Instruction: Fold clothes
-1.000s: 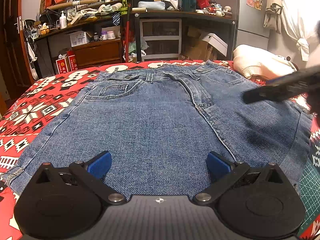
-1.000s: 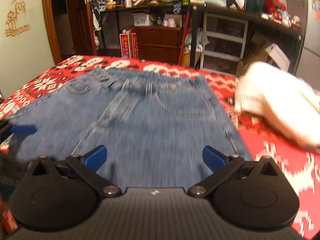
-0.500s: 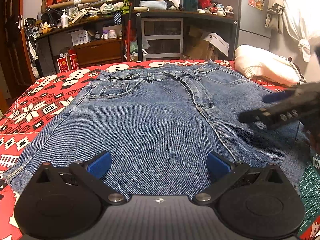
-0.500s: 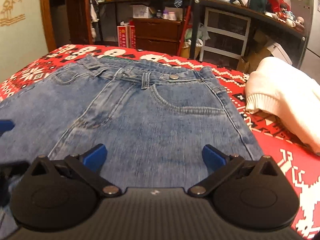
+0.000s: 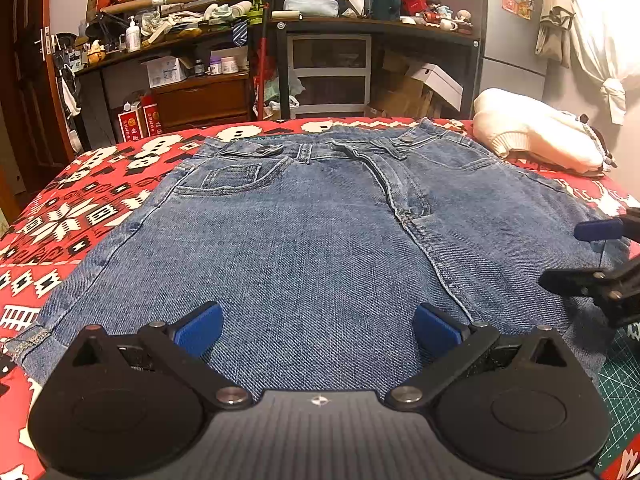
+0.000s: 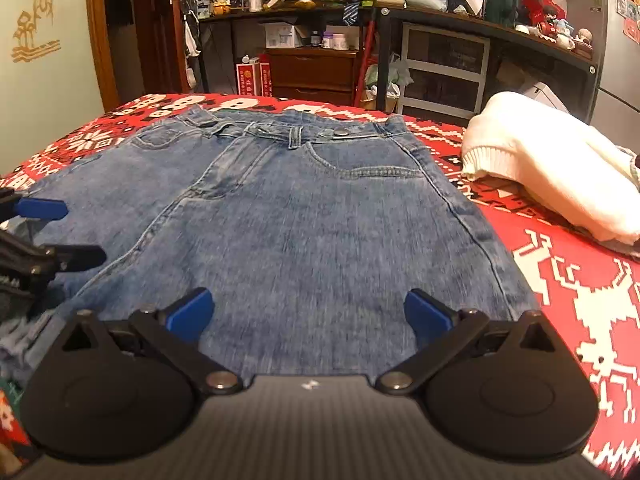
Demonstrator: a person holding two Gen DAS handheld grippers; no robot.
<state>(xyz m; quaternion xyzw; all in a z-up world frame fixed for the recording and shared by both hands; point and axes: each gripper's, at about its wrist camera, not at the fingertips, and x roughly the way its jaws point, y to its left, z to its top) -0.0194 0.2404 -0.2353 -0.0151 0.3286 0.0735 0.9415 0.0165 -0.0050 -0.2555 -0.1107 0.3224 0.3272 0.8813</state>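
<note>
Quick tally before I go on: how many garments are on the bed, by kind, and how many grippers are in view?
Denim jeans: 1, spread flat on the red patterned blanket.
Cream knit sweater: 1, bunched up beside the jeans, to the right of them.
Grippers: 2, the left gripper and the right gripper, both open over the near edge of the jeans.
Total: 2 garments, 2 grippers.

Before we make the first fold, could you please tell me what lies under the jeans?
The jeans lie flat on a red patterned blanket; a green cutting mat peeks out at their near right corner. Whatever else is beneath the denim is covered.
</note>
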